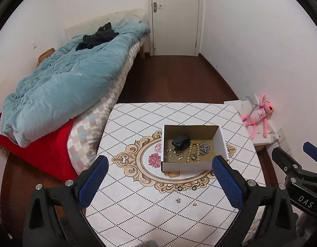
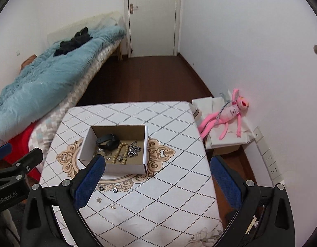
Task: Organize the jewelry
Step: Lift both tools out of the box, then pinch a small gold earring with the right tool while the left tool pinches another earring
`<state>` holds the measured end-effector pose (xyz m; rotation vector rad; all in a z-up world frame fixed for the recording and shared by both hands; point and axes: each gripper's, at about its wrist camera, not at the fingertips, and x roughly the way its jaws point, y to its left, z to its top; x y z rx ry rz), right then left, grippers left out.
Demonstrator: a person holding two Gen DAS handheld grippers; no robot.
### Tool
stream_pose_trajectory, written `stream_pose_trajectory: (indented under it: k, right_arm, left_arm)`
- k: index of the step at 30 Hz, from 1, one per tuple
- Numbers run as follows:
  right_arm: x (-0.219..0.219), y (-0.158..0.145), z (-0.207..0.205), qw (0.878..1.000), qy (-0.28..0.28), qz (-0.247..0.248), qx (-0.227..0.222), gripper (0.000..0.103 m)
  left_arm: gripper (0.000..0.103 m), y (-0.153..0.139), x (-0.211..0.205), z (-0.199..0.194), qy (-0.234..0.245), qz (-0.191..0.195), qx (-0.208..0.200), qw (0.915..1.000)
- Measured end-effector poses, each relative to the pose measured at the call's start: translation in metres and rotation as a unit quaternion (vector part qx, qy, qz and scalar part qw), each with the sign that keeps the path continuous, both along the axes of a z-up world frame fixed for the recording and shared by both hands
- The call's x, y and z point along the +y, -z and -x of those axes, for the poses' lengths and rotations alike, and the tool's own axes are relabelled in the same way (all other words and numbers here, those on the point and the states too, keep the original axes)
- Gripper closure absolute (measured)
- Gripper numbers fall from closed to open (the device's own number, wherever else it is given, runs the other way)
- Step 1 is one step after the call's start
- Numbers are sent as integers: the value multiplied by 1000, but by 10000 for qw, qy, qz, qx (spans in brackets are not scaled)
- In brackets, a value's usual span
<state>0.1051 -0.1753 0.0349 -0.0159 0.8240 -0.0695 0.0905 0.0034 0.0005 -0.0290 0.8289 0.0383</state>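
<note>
Both of my tools are hovering over the near desk [image 1: 138,216] edge: the left hand-held gripper [image 1: 161,182] and the right hand-held gripper [image 2: 156,182] are gaping wide, gripping nothing. Two dark rings [image 1: 186,188] and two small earrings [image 1: 178,200] are lying loose on the desk, just near of the cardboard box [image 1: 191,164], where a bead bracelet [image 1: 191,152], chains and a black band are sitting.

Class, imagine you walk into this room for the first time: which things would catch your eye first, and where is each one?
Most likely the open cardboard box in the middle of the patterned table, holding a bead string, chains and a black item. Next, the pink plush toy lying on white paper by the right wall, and the rumpled blue duvet on the bed to the left. Both open grippers, left and right, frame the table.
</note>
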Motion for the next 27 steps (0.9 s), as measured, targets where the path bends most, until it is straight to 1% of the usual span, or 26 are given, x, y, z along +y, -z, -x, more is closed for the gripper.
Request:
stream_pose_trajectory:
  k: [7, 10, 13, 15, 17, 19, 24, 25, 26, 27]
  right_arm:
    - [2, -16, 14, 9999, -23, -56, -116, 0]
    - [2, -16, 13, 9999, -50, -137, -71, 0]
    - [2, -5, 10, 9998, -56, -138, 92, 0]
    - [3, 11, 5, 9993, -122, -208, 279, 0]
    - [5, 31, 0, 9983, -181, -249, 497, 0]
    - [9, 60, -6, 9955, -311, -382, 810, 0]
    - [27, 138, -9, 9858, -535, -750, 1406, 1]
    - [30, 153, -8, 9836, -563, -811, 1512, 3]
    - [33, 164, -8, 9815, -583, -867, 1602, 12]
    - [38, 179, -8, 9779, -632, -974, 1738, 25]
  left_arm:
    - [0, -6, 3, 8, -13, 89, -26, 10000]
    - [0, 2, 4, 5, -29, 106, 114, 9999]
    - [0, 17, 4, 0, -23, 61, 272, 9996]
    - [0, 33, 8, -2, -149, -75, 408, 9990]
    - [0, 55, 14, -7, -267, -148, 650, 9974]
    - [0, 77, 22, -10, -366, -173, 858, 9955]
    - [0, 136, 40, -7, -613, -480, 1341, 9879]
    - [0, 147, 43, -6, -631, -543, 1453, 9859]
    - [0, 155, 45, -5, -649, -582, 1542, 9842]
    - [0, 165, 48, -4, -673, -622, 1637, 9822]
